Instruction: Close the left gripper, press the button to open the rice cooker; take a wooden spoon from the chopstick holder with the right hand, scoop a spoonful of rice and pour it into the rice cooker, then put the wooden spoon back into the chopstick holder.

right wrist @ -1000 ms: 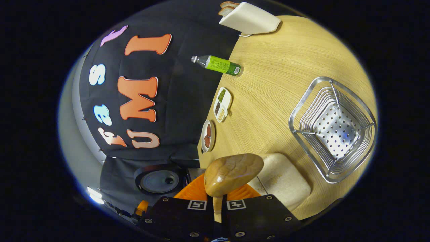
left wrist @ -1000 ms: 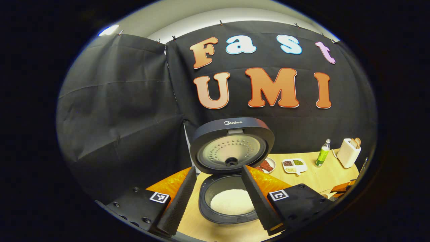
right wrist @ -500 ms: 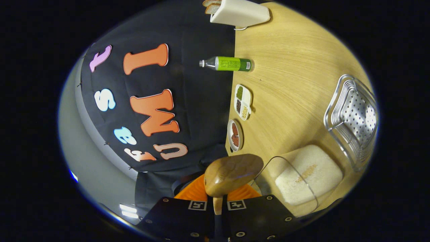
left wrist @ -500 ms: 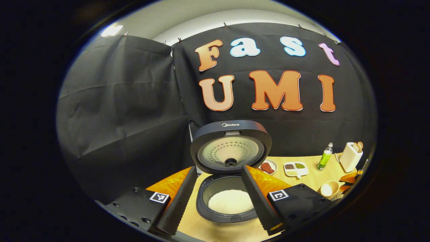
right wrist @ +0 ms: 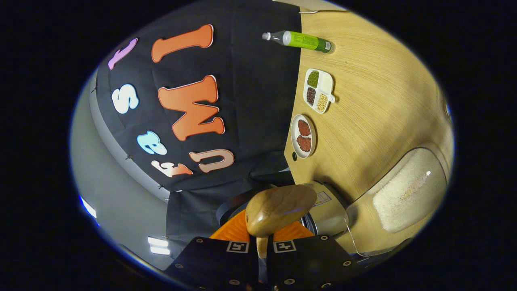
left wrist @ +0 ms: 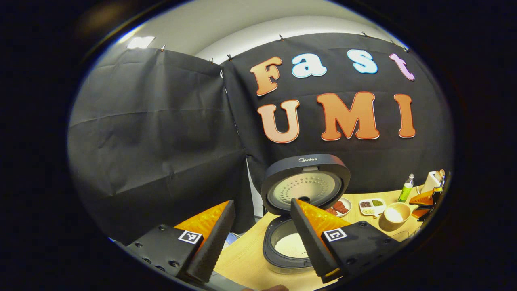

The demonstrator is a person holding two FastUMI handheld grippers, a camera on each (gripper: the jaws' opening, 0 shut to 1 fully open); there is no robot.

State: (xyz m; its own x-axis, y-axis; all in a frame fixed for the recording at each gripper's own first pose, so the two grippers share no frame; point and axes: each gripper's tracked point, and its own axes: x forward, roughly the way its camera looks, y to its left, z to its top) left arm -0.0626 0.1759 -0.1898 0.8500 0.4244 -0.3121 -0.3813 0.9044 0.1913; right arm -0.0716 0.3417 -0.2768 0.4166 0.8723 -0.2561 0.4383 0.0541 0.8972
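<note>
The rice cooker [left wrist: 301,210] stands open near the table's [right wrist: 375,105] back edge. The left gripper [left wrist: 260,238] gapes wide, empty. The right gripper [right wrist: 261,246] pinches the wooden spoon [right wrist: 280,209], rolled sideways; carried so, rice might spill short of the pot.

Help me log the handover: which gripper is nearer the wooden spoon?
Right. The right gripper is shut on the wooden spoon at its handle. The left gripper stands open in front of the rice cooker, apart from the spoon.

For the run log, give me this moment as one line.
rice cooker: lid open, rice inside | left gripper: open, empty | right gripper: shut on wooden spoon | rice container: on table
</note>
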